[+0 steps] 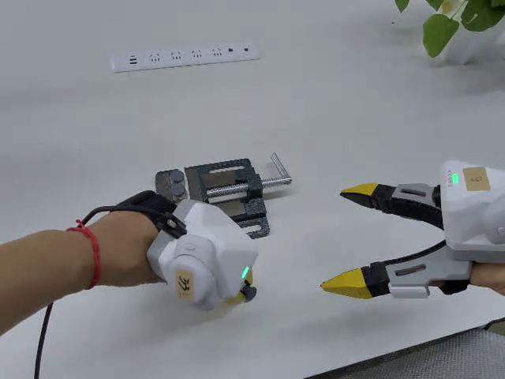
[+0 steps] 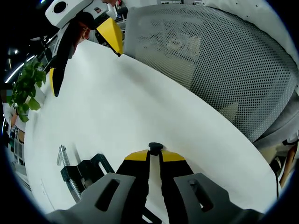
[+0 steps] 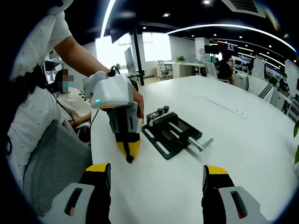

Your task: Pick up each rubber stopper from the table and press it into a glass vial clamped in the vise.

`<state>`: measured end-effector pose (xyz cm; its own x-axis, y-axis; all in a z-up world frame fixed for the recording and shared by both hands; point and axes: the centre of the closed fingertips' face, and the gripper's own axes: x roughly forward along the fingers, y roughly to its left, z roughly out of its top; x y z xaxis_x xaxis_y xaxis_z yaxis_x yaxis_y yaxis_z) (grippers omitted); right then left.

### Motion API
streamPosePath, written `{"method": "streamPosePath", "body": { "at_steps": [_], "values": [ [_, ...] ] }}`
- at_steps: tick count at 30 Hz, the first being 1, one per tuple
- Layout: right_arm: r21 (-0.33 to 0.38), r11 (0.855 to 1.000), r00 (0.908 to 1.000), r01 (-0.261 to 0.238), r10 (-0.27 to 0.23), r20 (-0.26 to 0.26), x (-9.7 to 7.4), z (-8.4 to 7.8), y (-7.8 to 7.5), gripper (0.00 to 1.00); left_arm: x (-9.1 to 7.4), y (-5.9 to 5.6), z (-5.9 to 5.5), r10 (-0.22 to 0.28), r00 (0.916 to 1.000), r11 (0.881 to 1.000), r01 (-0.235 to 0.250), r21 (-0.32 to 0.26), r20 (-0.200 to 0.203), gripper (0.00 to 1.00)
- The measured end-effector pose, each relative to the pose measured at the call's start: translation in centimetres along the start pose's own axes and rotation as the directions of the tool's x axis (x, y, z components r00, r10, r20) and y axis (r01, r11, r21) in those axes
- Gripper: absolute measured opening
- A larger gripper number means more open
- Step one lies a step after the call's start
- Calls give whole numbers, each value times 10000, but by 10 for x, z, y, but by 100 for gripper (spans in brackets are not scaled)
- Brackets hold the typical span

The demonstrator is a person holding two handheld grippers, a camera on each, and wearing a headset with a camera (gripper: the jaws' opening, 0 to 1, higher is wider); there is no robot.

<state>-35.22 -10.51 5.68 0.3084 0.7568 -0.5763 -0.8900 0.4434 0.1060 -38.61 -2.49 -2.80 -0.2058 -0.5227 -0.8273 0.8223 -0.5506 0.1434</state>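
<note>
Left tongs (image 2: 155, 157) pinch a black stopper (image 2: 155, 148) low in the frame, right tongs (image 1: 349, 237) gape wide and empty, so carry it slowly to the vise (image 1: 225, 188) in the middle and push straight down.

light: bright, even | source: ceiling strips (image 3: 224, 25) | shadows: soft | edges: fisheye-bent | focus: sharp

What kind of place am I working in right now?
Probably an open-plan office: a long white table with a power strip, a mesh office chair beside it, and more desks under ceiling strip lights behind.
</note>
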Motion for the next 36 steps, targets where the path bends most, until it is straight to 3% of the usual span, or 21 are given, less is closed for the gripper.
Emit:
{"method": "streamPosePath", "body": {
  "at_steps": [9,18,26,33,36],
  "values": [
    [-36,10000,10000,-21,21,-37,2,-1,1,77,-1,1,0,665,9978,9942,-665,-848,-25,4],
    [-93,10000,10000,-6,6,3,1,4,-1,77,1,1,0,769,9970,9913,-776,-1060,-110,4],
    [-145,9999,10000,-19,18,-76,0,3,0,77,0,2,0,1031,9946,9805,-1038,-1670,-126,4],
    [-170,9998,9999,-102,101,-88,0,5,4,76,0,0,1,1256,9921,9596,-1209,-2540,25,4],
    [-232,9996,9999,-141,140,-76,2,8,5,76,-4,0,6,1608,9865,9352,-1419,-3244,320,4]
  ]
}}
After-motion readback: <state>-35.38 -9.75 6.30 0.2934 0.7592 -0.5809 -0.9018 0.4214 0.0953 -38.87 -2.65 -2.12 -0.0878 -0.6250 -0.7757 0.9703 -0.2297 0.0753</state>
